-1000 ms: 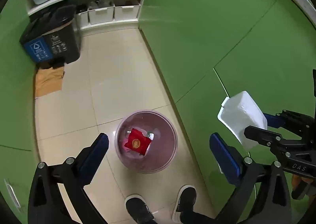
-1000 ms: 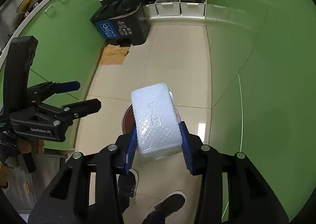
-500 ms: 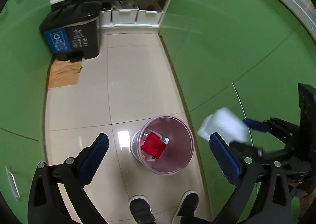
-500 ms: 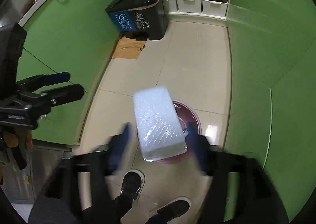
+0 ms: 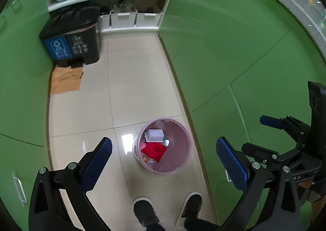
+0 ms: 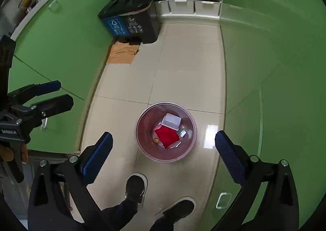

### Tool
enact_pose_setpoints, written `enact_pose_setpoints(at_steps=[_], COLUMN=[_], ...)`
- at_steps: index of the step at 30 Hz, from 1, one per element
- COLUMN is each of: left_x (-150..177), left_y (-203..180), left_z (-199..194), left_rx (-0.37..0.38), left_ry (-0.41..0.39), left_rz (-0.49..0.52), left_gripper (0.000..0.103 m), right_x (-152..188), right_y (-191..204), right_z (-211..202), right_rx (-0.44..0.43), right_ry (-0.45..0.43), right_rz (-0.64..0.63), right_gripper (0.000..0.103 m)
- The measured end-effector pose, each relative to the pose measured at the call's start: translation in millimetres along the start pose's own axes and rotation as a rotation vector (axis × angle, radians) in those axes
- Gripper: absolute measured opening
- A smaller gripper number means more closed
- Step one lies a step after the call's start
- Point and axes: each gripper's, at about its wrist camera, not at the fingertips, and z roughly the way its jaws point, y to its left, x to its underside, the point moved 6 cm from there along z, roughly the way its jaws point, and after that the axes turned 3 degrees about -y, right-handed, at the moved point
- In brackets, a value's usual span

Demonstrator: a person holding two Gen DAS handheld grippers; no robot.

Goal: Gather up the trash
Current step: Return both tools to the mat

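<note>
A pink round bin [image 5: 188, 157] [image 6: 190, 145] stands on the tiled floor below both grippers. Inside it lie a white foam box [image 5: 154, 135] [image 6: 171, 121], a red packet [image 5: 153, 150] [image 6: 167, 137] and some small scraps. My left gripper [image 5: 162, 149] is open above the bin with nothing between its blue pads; in the right wrist view it shows at the left edge [image 6: 59, 93]. My right gripper [image 6: 163, 141] is wide open and empty high over the bin, and it appears at the right [image 5: 262, 135] in the left wrist view.
Green cabinet fronts line both sides of the narrow floor. A black bin with a blue recycling label [image 5: 71, 41] [image 6: 130, 21] stands at the far end, flattened cardboard [image 5: 65, 80] before it. Shelves behind hold pots and white boxes. A person's shoes [image 5: 145, 212] stand near the pink bin.
The right gripper opened and let go of the white foam box, which fell into the pink bin. Both grippers rose, so the bin looks smaller.
</note>
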Motion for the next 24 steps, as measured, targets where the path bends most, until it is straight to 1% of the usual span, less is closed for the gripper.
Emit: enact_pose_setpoints(at_steps=[3,6,7,8,9,12,14,16,18,22,24], left_x=[-9.1,-18.6,-20.9,-25.6,-29.4,-42.3,-51.5,-60.6,-70.3,-80.8,-80.3], left_y=[-22.5,-52.7,-60.5,-74.3,-82.9,-118.6,-145.4,-171.1,-205.1,-269.2,-300.6], left_z=[-34.0,-78.7,-90.1,-110.1,-121.1,-161.8,-186.1,-201.9,-216.8,-228.0,-228.3], left_rx=[0.009,0.029,0.033,0.045,0.052,0.081,0.102,0.128,0.161,0.229,0.262], left_ry=[0.004,0.013,0.015,0.019,0.02,0.021,0.015,0.01,-0.001,-0.012,-0.011], left_rz=[0.031,0.063,0.073,0.086,0.095,0.148,0.197,0.242,0.31,0.449,0.507], left_gripper=[0.098,0.098,0.098,0.098,0.098,0.098,0.098,0.098,0.098,0.098,0.098], right_x=[-3.3,-7.3,-9.1,-10.8,-11.8,-15.0,-12.4,-6.4,3.9,30.2,47.1], right_y=[0.5,1.6,0.7,-0.5,-2.0,-9.7,-20.1,-34.2,-52.6,-92.9,-110.7], right_z=[-41.1,-97.0,-122.5,-145.0,-162.7,-241.5,-281.9,-318.1,-352.1,-403.9,-421.2], right_rx=[0.001,0.012,0.017,0.019,0.021,0.056,0.081,0.114,0.155,0.238,0.274], right_ry=[-0.006,-0.014,-0.022,-0.033,-0.044,-0.107,-0.143,-0.174,-0.212,-0.277,-0.296], right_rz=[0.033,0.064,0.082,0.099,0.11,0.155,0.189,0.227,0.278,0.379,0.424], right_gripper=[0.099,0.099,0.099,0.099,0.099,0.099,0.099,0.099,0.1,0.1,0.1])
